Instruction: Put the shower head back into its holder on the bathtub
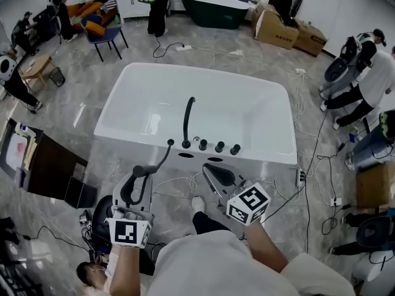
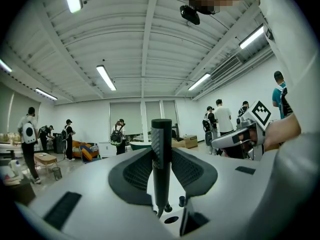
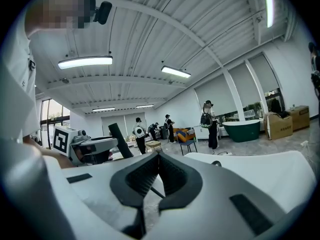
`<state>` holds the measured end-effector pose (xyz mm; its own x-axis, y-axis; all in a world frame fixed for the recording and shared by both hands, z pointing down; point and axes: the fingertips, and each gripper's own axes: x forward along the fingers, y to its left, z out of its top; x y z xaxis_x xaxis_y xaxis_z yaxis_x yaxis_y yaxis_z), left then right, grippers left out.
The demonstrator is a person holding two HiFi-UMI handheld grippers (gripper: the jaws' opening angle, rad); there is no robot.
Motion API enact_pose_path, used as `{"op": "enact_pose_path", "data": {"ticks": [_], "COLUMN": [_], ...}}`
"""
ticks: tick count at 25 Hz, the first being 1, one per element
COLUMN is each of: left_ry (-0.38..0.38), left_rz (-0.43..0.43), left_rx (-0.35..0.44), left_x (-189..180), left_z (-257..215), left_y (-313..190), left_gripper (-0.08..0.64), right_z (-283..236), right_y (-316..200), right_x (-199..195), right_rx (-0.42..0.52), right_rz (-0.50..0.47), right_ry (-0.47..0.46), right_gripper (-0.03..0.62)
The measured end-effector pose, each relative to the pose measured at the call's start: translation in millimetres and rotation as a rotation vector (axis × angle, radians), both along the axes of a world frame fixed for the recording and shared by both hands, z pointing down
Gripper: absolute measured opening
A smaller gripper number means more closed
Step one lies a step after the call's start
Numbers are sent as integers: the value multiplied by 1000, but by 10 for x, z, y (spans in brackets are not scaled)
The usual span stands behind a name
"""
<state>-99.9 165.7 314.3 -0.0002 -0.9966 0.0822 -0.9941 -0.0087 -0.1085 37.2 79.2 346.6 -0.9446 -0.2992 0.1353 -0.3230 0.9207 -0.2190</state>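
My left gripper (image 1: 139, 176) is shut on the black shower head (image 1: 147, 179), held upright just short of the white bathtub (image 1: 142, 91). In the left gripper view the shower head's handle (image 2: 161, 159) stands clamped between the pads (image 2: 135, 171). Its black hose (image 1: 164, 155) curves up to the tub's near rim. On that rim stand a black faucet (image 1: 187, 122) and three black knobs (image 1: 219, 147), with two dark oval openings (image 1: 186, 155) just below. My right gripper (image 1: 210, 170) hovers beside it with its jaws together and nothing between them (image 3: 159, 159).
Cables (image 1: 308, 165) trail on the marble floor right of the tub. A dark green tub (image 1: 216, 8), cardboard boxes (image 1: 281, 29) and a chair (image 1: 105, 36) stand at the back. Several people stand around the room's edges. Dark cases (image 1: 49, 165) lie at the left.
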Motion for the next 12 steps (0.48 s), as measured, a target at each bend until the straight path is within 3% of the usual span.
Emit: {"op": "enact_pose_path", "data": {"ticks": [12], "left_ry": [-4], "left_rz": [-36], "left_rx": [-26], "left_x": [-279], "left_z": [49], "left_y": [-801], "left_gripper": [124], "right_z": [62], "right_y": [-850], "right_x": [-386], "right_rx": [-13], "right_rz": [-62], "right_ry": [10], "right_gripper": [15]}}
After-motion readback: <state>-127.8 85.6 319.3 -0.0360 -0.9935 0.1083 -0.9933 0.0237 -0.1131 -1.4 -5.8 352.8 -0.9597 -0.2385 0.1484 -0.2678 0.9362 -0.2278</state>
